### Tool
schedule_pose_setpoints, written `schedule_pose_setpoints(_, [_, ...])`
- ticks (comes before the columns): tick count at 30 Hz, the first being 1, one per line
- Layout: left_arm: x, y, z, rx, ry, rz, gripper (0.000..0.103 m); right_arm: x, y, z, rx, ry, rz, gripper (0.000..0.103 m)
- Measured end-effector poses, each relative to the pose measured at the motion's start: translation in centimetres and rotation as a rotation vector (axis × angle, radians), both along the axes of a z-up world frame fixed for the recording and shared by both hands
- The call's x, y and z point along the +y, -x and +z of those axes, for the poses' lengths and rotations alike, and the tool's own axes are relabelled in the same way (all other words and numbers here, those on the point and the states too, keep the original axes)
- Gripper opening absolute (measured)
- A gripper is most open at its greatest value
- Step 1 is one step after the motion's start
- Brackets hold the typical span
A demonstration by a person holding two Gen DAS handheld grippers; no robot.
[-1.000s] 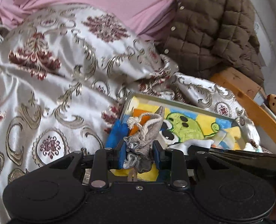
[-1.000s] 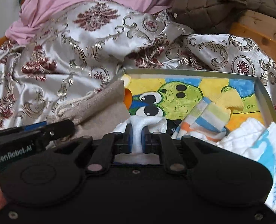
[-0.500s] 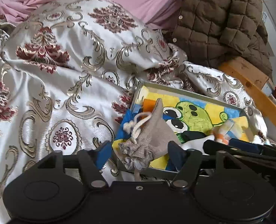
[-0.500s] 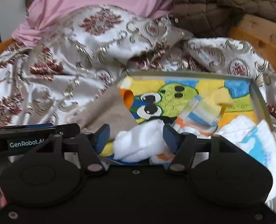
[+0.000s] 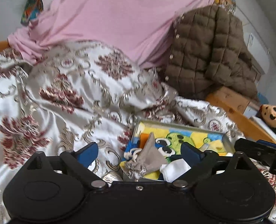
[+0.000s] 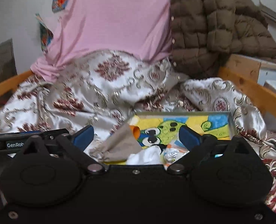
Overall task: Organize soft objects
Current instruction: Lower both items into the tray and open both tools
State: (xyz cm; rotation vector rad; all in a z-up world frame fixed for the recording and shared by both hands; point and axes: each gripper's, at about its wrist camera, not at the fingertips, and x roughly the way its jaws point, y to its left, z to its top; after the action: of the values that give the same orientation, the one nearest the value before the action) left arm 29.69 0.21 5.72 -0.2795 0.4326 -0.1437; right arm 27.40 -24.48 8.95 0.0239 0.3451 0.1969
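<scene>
Tongs – left (image 5: 139,154) opening, empty | right (image 6: 136,135) opening, empty | pouch (image 5: 149,156), sock (image 6: 147,155) in tray (image 6: 231,125)

The left gripper (image 6: 28,140) carries a white label reading "GenRob", cut off.

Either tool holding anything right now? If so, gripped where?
Nothing held. The left tool and right tool have jaws opening wide, touching nothing. The grey drawstring pouch and white cloth lie loose in the cartoon-printed tray.
</scene>
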Motion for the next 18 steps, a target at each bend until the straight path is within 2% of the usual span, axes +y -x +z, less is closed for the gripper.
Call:
schedule_pose_setpoints(3, [0.3,2.2,1.5,-0.036,0.001,0.002,0.102,-0.2,2.5,1.3,-0.037,-0.011,0.016,0.102])
schedule_pose_setpoints(11, [0.8,8.0,4.5,-0.111,-0.011,-0.011,0.102,-0.5,9.6,4.1,-0.121,-0.065,0.019,0.102])
schedule_pose_setpoints(18, [1.0,13.2,5.2,-0.157,-0.028,-0.032,0.102,-0.6,15.0,4.2,-0.186,-0.1,0.001,0.102])
